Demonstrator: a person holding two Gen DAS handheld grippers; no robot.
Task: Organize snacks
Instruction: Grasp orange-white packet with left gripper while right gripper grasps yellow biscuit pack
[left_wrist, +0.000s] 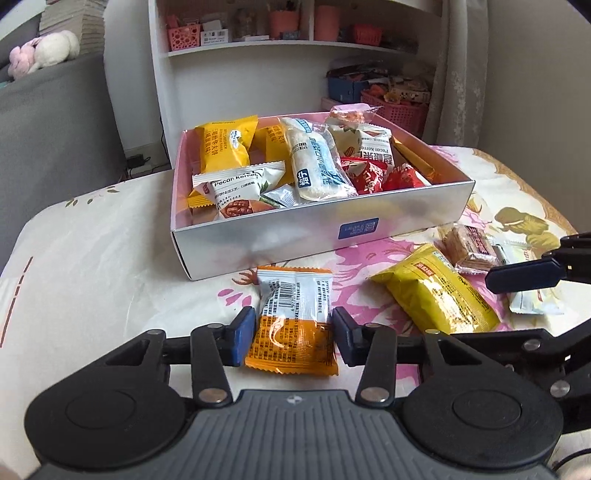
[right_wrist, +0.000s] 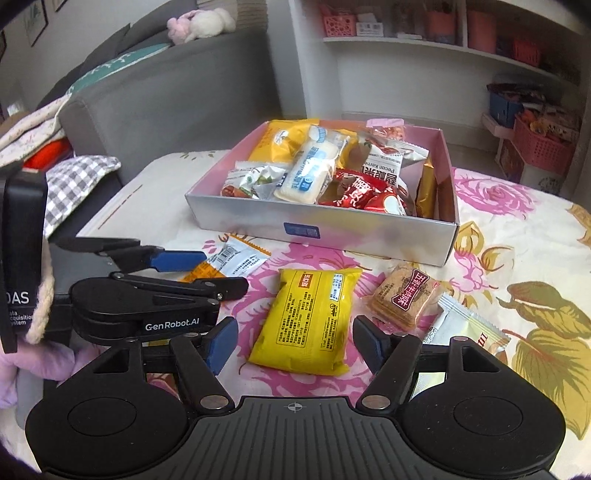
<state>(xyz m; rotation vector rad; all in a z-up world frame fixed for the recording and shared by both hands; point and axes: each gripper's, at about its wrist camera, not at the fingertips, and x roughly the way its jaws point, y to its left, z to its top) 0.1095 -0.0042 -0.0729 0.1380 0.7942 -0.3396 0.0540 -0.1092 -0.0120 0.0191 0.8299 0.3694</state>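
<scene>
Left gripper (left_wrist: 294, 334): an orange-and-white snack packet (left_wrist: 293, 321) lies flat between the jaws, its long axis running straight ahead along the fingers, barcode end away from the camera. The blue pads (left_wrist: 242, 341) stand at the packet's edges; whether they press on it cannot be told.

Right gripper (right_wrist: 293, 345): jaws set wide, holding nothing. A yellow packet (right_wrist: 308, 319) lies between them, clear of both pads, long axis running ahead and leaning slightly right.

Ahead-right of the right gripper: a clear-wrapped biscuit pack (right_wrist: 402, 299), tilted, and a white sachet (right_wrist: 467, 328) just beside the right finger.

Beyond both grippers stands the open silver box (left_wrist: 295, 236), pink inside, filled with assorted packets. All rest on a floral cloth (right_wrist: 517, 236).
</scene>
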